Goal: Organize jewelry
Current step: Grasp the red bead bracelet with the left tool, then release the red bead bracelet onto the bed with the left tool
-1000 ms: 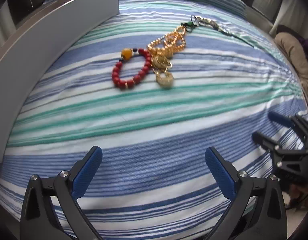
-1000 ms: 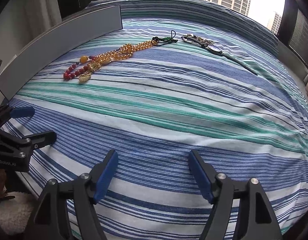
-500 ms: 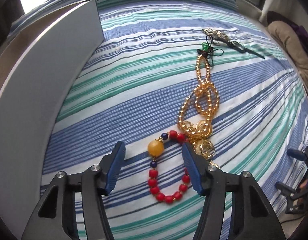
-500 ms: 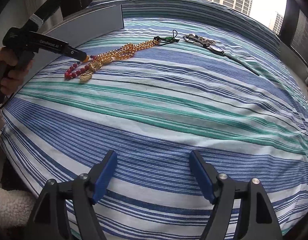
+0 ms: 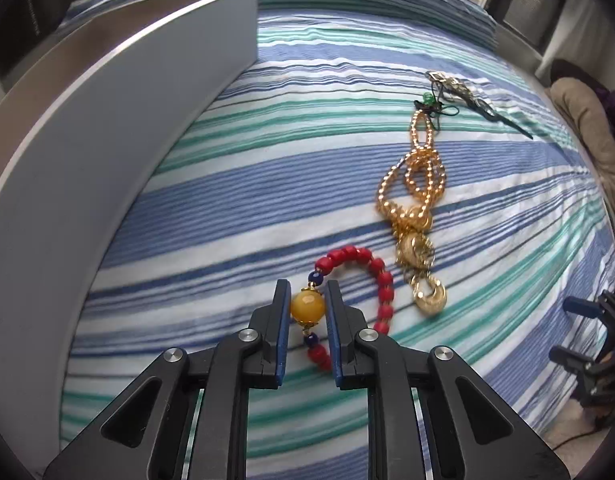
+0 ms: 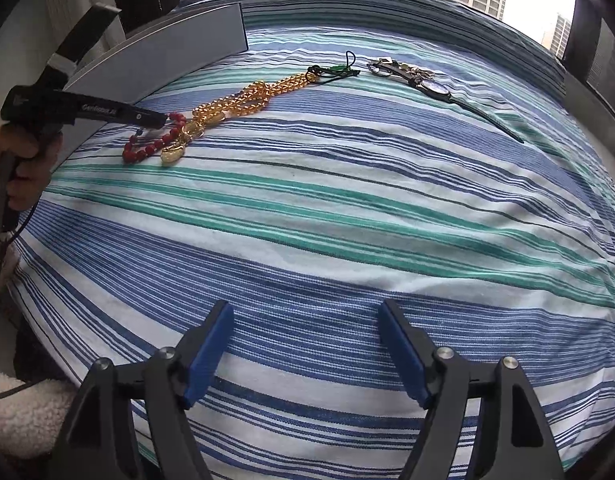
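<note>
A red bead bracelet (image 5: 371, 268) with one large amber bead (image 5: 307, 306) lies on the striped cloth. My left gripper (image 5: 306, 304) is shut on that amber bead. In the right wrist view the left gripper (image 6: 147, 118) reaches the bracelet (image 6: 155, 146) from the left. A gold bead necklace (image 5: 417, 184) with gold pendants (image 5: 427, 296) lies right of the bracelet; it also shows in the right wrist view (image 6: 247, 98). A watch (image 6: 433, 87) lies further right. My right gripper (image 6: 305, 350) is open and empty over the near cloth.
A long grey box wall (image 5: 119, 128) runs along the left side, also seen in the right wrist view (image 6: 179, 54). A green cord charm (image 6: 339, 70) sits at the necklace's far end. The right gripper shows at the right edge of the left wrist view (image 5: 587, 336).
My left gripper moved forward onto the bracelet and closed on the amber bead. The right gripper stayed still and open.
</note>
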